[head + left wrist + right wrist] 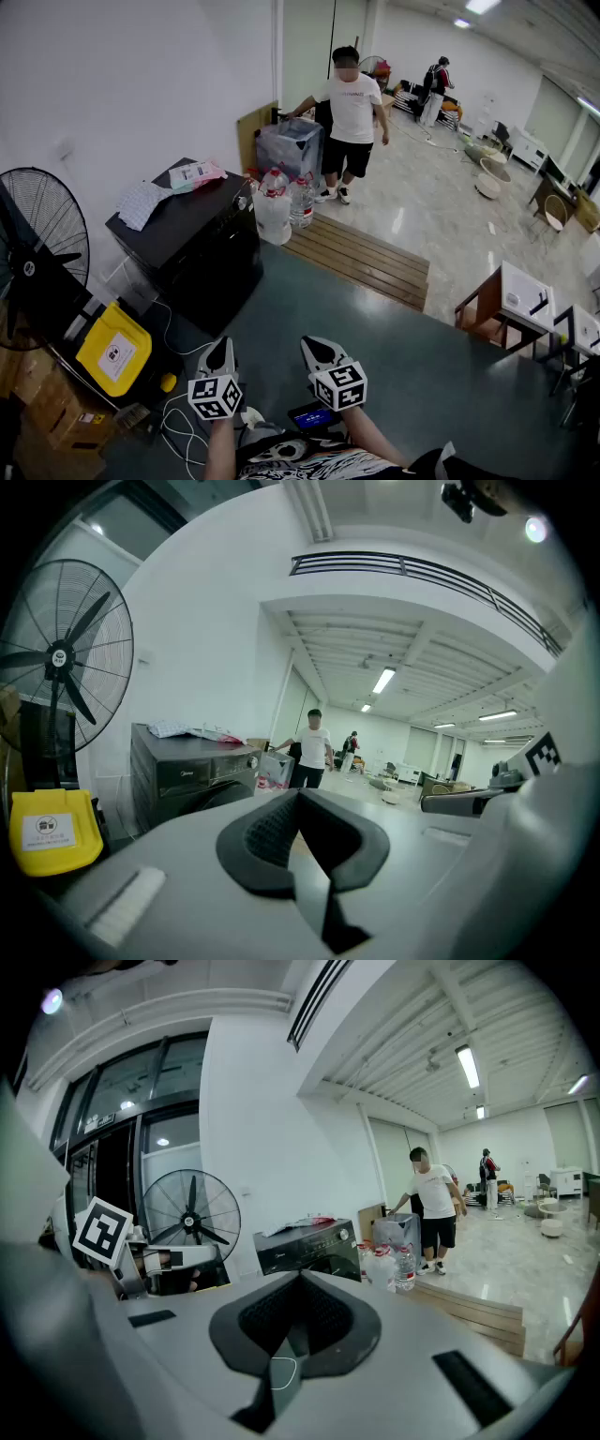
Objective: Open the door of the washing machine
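The washing machine (202, 248) is a black front-loader against the white wall at the left, its door shut. Cloths and a packet lie on its top. It also shows in the left gripper view (187, 775) and in the right gripper view (309, 1246), a few steps ahead. My left gripper (220, 352) and right gripper (323, 349) are side by side low in the head view, well short of the machine and above the dark floor. In their own views the left gripper (298, 794) and the right gripper (300, 1277) are both shut with nothing between the jaws.
A standing fan (33, 244) and a yellow box (114, 349) are left of the machine, with cables (178, 422) on the floor. Large water bottles (274, 206) stand beyond it. A person in a white shirt (352, 122) stands past a wooden step (361, 258). Small tables (520, 300) are at right.
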`<state>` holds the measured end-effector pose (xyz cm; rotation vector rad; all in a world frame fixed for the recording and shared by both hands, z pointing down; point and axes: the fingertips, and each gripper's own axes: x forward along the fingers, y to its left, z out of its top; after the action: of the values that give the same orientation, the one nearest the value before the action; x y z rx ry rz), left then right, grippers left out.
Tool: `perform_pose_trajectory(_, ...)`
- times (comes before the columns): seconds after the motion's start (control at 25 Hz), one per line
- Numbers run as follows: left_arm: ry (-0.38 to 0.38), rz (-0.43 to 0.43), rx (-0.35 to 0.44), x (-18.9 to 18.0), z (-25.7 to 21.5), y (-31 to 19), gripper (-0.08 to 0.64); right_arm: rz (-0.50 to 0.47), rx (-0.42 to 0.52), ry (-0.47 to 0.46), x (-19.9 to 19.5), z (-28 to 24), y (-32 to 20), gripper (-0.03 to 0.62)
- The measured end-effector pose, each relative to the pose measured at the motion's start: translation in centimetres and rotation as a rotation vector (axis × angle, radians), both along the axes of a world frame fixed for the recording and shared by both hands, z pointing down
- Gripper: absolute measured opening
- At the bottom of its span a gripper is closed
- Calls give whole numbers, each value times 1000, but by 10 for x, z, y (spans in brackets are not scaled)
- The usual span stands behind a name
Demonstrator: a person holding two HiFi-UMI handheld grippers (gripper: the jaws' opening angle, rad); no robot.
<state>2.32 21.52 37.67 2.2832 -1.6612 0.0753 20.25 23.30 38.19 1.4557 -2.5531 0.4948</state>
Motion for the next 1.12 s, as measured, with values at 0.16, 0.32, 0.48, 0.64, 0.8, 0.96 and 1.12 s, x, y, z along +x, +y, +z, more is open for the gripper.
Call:
perform_pose_trajectory(0.16, -5, -11, -3, -4, 0, 2, 2, -3, 0, 3, -2, 0, 0, 2)
perform_pose_trajectory(0.32, -8, -27, 0, -8, -2, 3, 2, -8, 5, 9, -1, -4, 0, 2)
perform_pose_trajectory(0.48, -19, -51, 0, -14, -2, 7, 2, 0, -2, -24, 0, -4, 0, 3)
perform_pose_trajectory(0.64, -35, -67, -17, -25, 5, 12, 50, -4, -34, -58, -3, 1, -5, 71)
perform_pose_trajectory(0.8, -60, -86, -64, -45, 26, 6, 93, -32, -62, -55, -16, 11, -16, 117)
perform_pose_trajectory(0.96, -55, -116, -118, -74, 51, -17, 116, -43, -90, -42, -35, 25, -41, 117)
perform_pose_trajectory(1.12, -60, -112, -174, -103, 89, -68, 131, -32, -140, -16, -56, 51, -82, 118)
